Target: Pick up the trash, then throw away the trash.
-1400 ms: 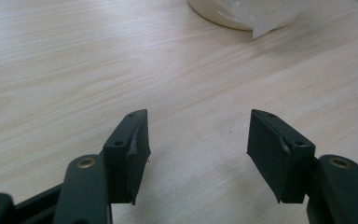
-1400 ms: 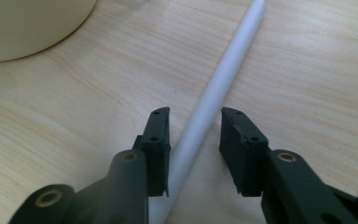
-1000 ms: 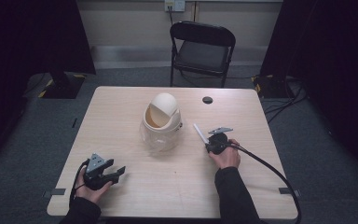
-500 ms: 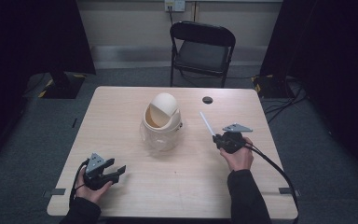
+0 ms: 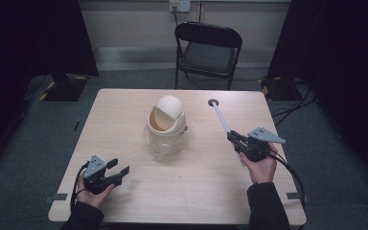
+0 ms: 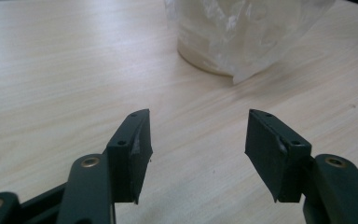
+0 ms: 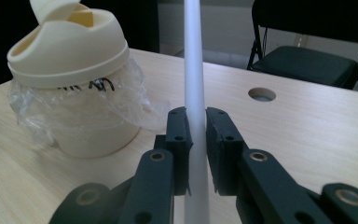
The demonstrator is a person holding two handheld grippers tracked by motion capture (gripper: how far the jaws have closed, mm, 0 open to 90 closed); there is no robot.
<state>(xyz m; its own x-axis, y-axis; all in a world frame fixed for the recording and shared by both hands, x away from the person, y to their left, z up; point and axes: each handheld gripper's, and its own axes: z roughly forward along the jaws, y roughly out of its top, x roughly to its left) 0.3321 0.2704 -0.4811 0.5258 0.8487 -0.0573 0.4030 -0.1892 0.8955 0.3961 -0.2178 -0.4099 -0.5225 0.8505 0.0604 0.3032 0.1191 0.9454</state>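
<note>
Right gripper point(image 5: 233, 137) sits at the right side of the wooden table point(image 5: 124, 120), held in the person's right hand point(image 5: 258, 165), jaws pressed onto a thin white rod point(image 5: 221, 119). In the right gripper view the right gripper point(image 7: 196, 122) has both black jaws clamped flat against the white rod point(image 7: 193, 60), one on each side, no gap visible; the rod passes between them and runs up out of the top of the picture. From above, the rod slants from the jaws toward the far edge, its far end near or over the round hole point(image 5: 213, 102) in the tabletop; contact there cannot be judged. Left gripper point(image 5: 120, 172) rests at the near left of the table in the left hand point(image 5: 92, 191), jaws spread wide with nothing between them. In the left gripper view the left gripper point(image 6: 196, 140) shows bare tabletop between its two jaws. A cream swing-lid bin point(image 5: 166, 125) lined with a clear plastic bag point(image 7: 37, 112) stands mid-table, between the two grippers and well apart from both; its flap is tilted up. A black folding chair point(image 5: 206, 48) stands beyond the far edge.
</note>
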